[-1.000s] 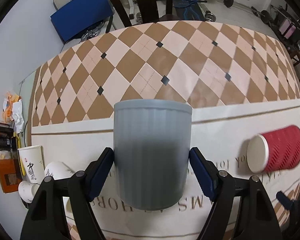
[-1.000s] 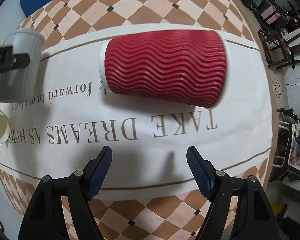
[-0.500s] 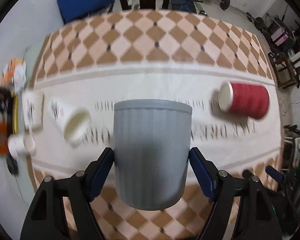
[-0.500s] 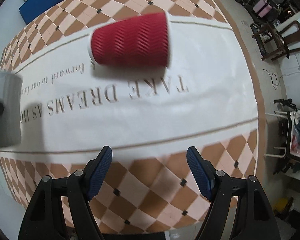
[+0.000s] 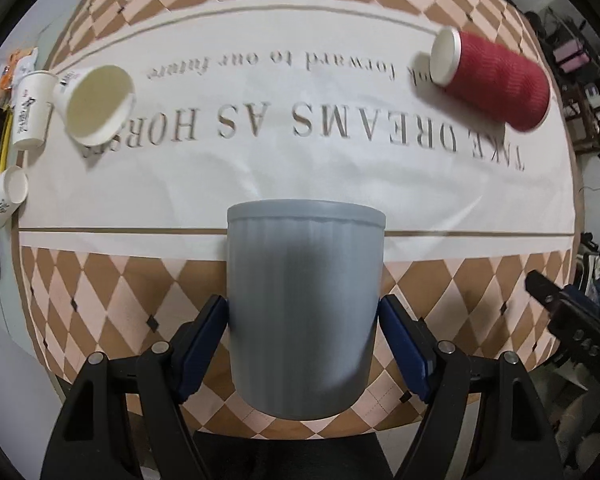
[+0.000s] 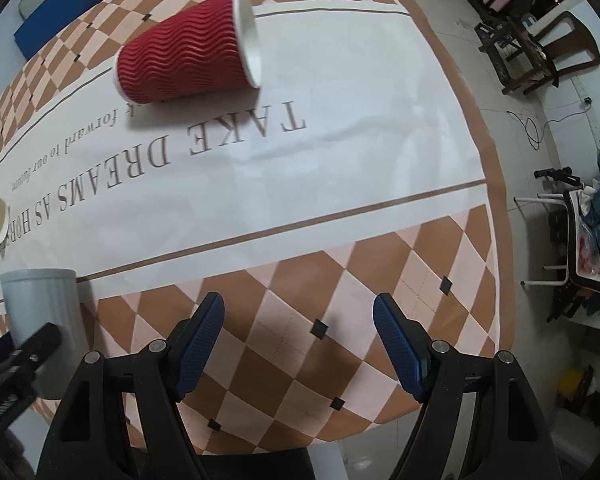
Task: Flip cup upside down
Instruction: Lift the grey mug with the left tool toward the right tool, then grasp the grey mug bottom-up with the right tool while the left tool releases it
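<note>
Cups counted: five in all. One grey ribbed cup [image 5: 304, 312], one red corrugated paper cup [image 5: 496, 84], three white paper cups.

Grey ribbed cup sits between the blue pads of the left gripper [image 5: 304, 344], which presses on both flanks. It hangs over the near checkered part of the tablecloth [image 5: 112, 280], close to the table edge. Which end is the mouth cannot be told from this angle.

Red corrugated paper cup lies on its side on the white printed band [image 5: 340, 184], far right, white-lined mouth facing left in the left wrist view.

White paper cups, all at the far left: one on its side with mouth toward the camera [image 5: 96, 104], one printed cup just behind it [image 5: 32, 114], one smaller cup on its side at the cloth edge [image 5: 4, 200].

Left wrist view alone shows the two leftmost white cups, and a black part of the other gripper at the right edge. Right wrist view alone shows the red cup's wavy flank and mouth rim from the opposite side [image 6: 188, 56], chairs [image 6: 540, 52] on the floor, and the grey cup from outside at lower left [image 6: 44, 312], with black gripper hardware across it.

Right gripper [image 6: 300, 340]: fingers spread wide, holding nothing, poised above the checkered near corner, well apart from the red cup.
</note>
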